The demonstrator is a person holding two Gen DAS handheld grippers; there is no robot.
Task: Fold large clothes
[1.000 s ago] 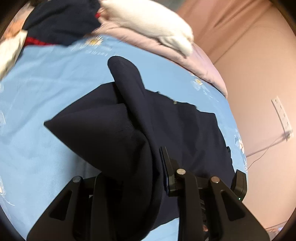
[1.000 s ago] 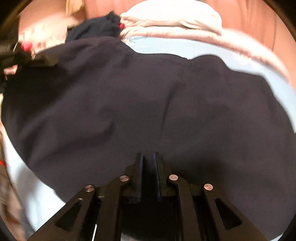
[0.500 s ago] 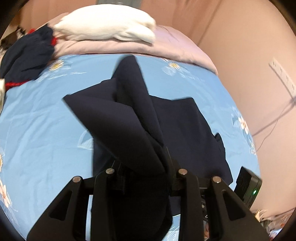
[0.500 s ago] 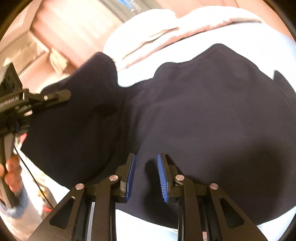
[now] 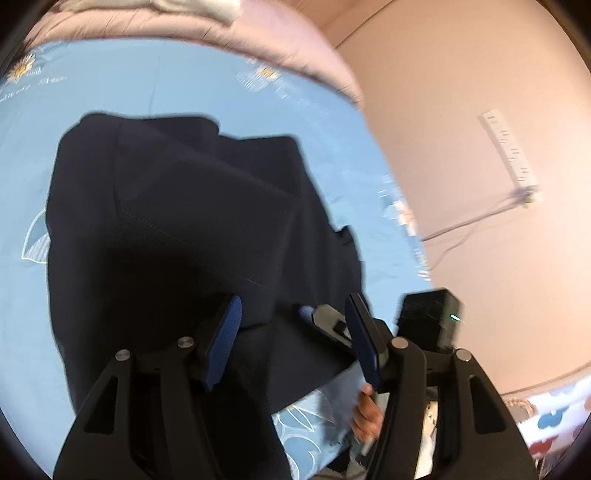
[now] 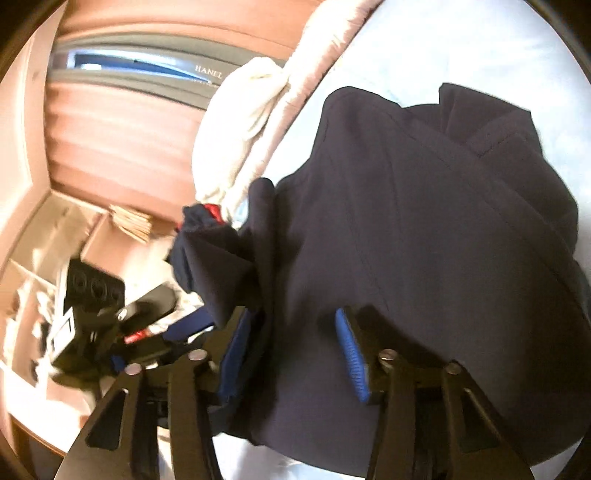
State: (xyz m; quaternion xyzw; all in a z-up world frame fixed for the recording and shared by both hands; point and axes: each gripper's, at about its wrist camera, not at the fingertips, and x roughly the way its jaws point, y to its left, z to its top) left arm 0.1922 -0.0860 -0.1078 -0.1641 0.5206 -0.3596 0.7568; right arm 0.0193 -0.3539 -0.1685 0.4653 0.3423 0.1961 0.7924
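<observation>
A dark navy garment (image 5: 184,221) lies folded over on the light blue bed sheet (image 5: 184,81). My left gripper (image 5: 293,332) hovers over its near edge. Its jaws are opening, and the blue pads stand apart from the cloth beneath them. In the right wrist view the same garment (image 6: 406,221) fills the middle. My right gripper (image 6: 293,347) is at its edge with its jaws opening. A fold of cloth hangs between the pads, which do not press on it. One of the right gripper's fingers (image 5: 325,319) shows beside my left one.
A pink quilt (image 5: 258,33) and a white pillow (image 6: 236,129) lie at the head of the bed. Another dark garment with red trim (image 6: 199,218) sits near them. A power strip (image 5: 511,151) with a cable hangs on the pink wall. Cardboard boxes (image 6: 92,236) stand beside the bed.
Both grippers have opened and let go of the navy garment. The lifted fold has dropped flat onto the rest of the cloth. The right wrist view has rolled.
</observation>
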